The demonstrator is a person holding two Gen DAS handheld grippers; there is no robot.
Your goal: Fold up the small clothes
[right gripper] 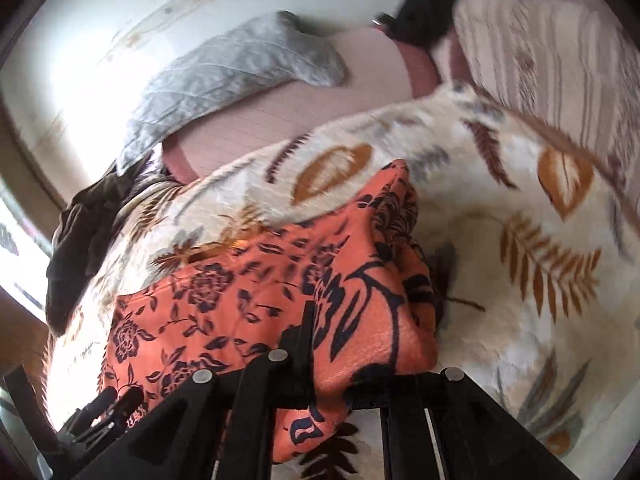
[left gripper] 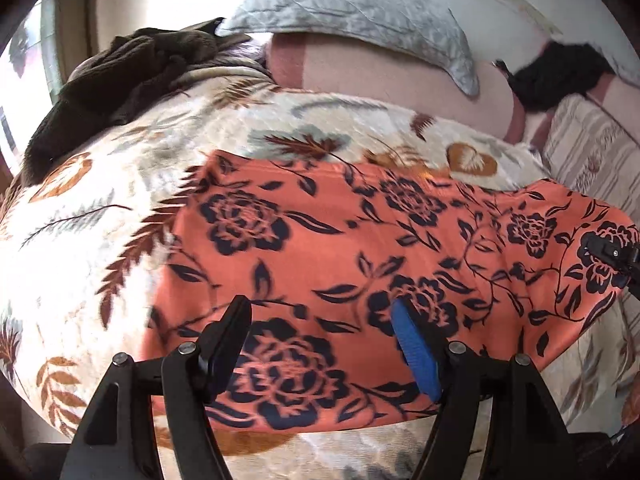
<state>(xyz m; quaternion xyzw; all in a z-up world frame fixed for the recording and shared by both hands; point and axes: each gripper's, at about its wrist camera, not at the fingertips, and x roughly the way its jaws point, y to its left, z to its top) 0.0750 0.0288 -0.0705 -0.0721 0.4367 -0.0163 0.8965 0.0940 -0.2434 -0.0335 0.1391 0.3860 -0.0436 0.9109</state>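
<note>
An orange garment (left gripper: 360, 264) with dark navy flowers lies spread on a cream leaf-print blanket (left gripper: 100, 216). My left gripper (left gripper: 324, 344) is open just above the garment's near edge, its blue pad (left gripper: 416, 352) showing, nothing between the fingers. My right gripper (right gripper: 360, 344) is shut on the garment's right end (right gripper: 372, 280), which is bunched and lifted over the fingers. The right gripper also shows at the far right of the left wrist view (left gripper: 612, 256), on the cloth's edge.
A dark brown garment (left gripper: 132, 68) lies at the blanket's far left. A grey quilted pillow (left gripper: 360, 12) rests on a pink sheet (left gripper: 380, 76) behind. A black item (left gripper: 560, 76) and a striped cushion (right gripper: 552, 64) lie at the far right.
</note>
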